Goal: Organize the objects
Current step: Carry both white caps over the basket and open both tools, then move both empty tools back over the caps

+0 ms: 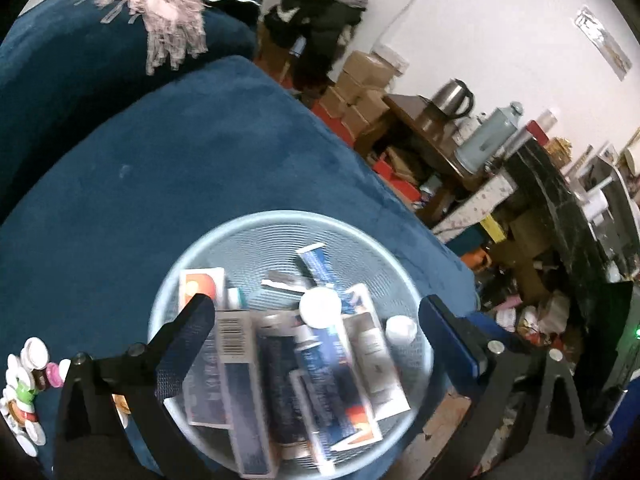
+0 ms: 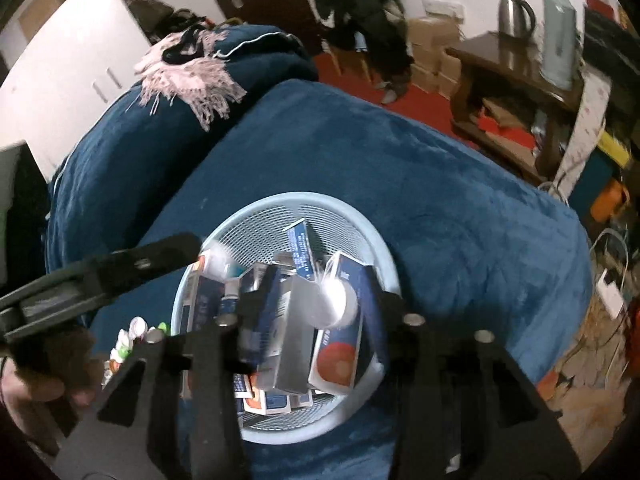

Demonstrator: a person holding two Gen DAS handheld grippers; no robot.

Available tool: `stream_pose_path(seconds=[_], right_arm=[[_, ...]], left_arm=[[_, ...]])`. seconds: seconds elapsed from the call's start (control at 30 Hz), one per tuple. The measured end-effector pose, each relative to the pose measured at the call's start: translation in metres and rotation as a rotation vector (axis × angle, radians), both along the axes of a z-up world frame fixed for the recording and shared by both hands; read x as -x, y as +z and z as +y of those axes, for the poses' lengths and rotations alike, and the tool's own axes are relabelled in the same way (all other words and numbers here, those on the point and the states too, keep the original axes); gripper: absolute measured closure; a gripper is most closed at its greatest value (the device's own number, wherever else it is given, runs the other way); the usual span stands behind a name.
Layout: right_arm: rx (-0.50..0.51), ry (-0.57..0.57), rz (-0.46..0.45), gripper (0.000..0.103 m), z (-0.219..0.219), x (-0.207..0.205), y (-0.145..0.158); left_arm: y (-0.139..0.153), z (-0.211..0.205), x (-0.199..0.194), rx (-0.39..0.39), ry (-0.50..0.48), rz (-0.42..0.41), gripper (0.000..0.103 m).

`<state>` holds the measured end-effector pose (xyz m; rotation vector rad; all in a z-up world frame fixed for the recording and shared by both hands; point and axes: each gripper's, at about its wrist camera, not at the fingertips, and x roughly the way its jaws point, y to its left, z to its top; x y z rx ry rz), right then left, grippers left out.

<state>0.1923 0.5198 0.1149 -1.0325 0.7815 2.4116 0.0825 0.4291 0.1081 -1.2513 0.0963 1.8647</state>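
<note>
A light blue mesh basket [image 1: 248, 236] [image 2: 360, 232] sits on a dark blue blanket and holds several medicine boxes [image 1: 236, 344] and white-capped bottles [image 1: 400, 328]. My left gripper [image 1: 320, 324] hangs over the basket, open wide, its fingers well clear of the blurred boxes between them. My right gripper [image 2: 318, 300] is also above the basket and open. A blurred white bottle [image 2: 334, 304] and dark blue boxes [image 2: 340, 344] lie loose between its fingers. One finger [image 2: 160, 256] of the left gripper shows in the right wrist view, held by a hand [image 2: 36, 384].
A heap of small bottles [image 1: 28, 380] [image 2: 132, 332] lies on the blanket left of the basket. A pink fringed scarf [image 1: 168, 12] drapes over folded blue bedding behind. To the right stand a wooden table with a kettle [image 1: 452, 98], cardboard boxes [image 1: 360, 88] and floor clutter.
</note>
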Motion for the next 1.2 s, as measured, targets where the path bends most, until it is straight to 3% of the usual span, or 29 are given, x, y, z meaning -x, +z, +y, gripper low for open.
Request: stream_pose_path(seconds=[0.17,0.23,0.3,0.63,0.9,1.2], right_arm=[[-0.028,0.0,-0.005,0.025,-0.001,-0.009,0.0],[-0.049,0.017,-0.02,0.011,-0.007,-0.008,0.0],[-0.065,0.032,-0.03,0.005,-0.012,-0.006,-0.002],[-0.076,0.2,0.004,0.004,-0.072,0.017,0.004],[-0.08,0.407,0.008,0.004,-0.143,0.054,0.006],[-0.063,0.528,-0.019,0.004,-0.197,0.074,-0.009]], left_arm=[[-0.008,-0.028,0.006,0.059,0.066,0.026,0.001],[-0.009,-0.042,0.004,0.082,0.084,0.054,0.001],[-0.009,-0.057,0.003,0.096,0.1,0.07,0.001],[0.002,-0.156,-0.001,0.186,0.242,0.187,0.001],[-0.012,-0.224,0.005,0.239,0.37,0.169,0.001],[-0.024,-0.289,0.006,0.272,0.468,0.139,0.001]])
